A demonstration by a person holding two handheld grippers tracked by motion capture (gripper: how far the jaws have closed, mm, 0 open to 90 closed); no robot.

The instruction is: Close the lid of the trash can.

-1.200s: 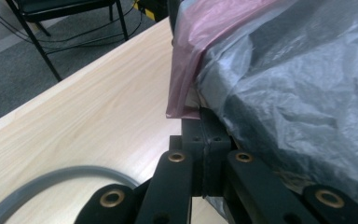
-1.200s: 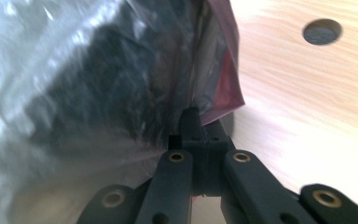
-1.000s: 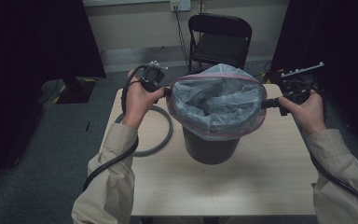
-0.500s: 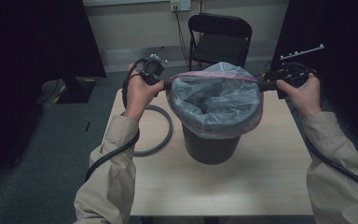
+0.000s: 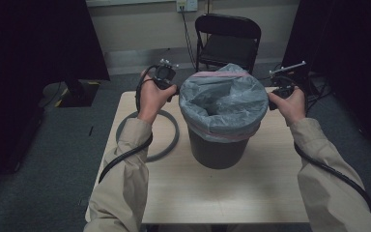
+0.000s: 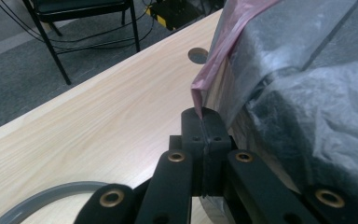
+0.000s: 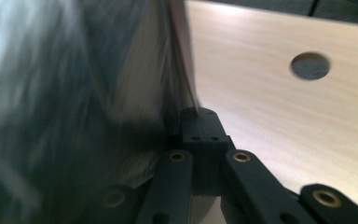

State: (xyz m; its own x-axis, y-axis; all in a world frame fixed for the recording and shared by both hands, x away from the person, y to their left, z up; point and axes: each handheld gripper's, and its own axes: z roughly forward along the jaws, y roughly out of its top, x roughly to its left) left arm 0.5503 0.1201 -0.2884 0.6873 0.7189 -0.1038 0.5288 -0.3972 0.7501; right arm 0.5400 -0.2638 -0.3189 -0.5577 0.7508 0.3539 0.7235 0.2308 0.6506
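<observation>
Both hands level, left gripper [image 6: 200, 122] and right gripper [image 7: 199, 122] fingers clamping bag hem [image 6: 214, 60].

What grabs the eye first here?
A dark bin mid-table, lined with a grey bag whose pink-edged hem folds over the rim. The left hand-held gripper and right hand-held gripper each pinch that hem on opposite sides. A grey ring lies left of the bin.

bin [image 5: 218, 145] mid-table, ring [image 5: 147, 137] left, front seemingly free
</observation>
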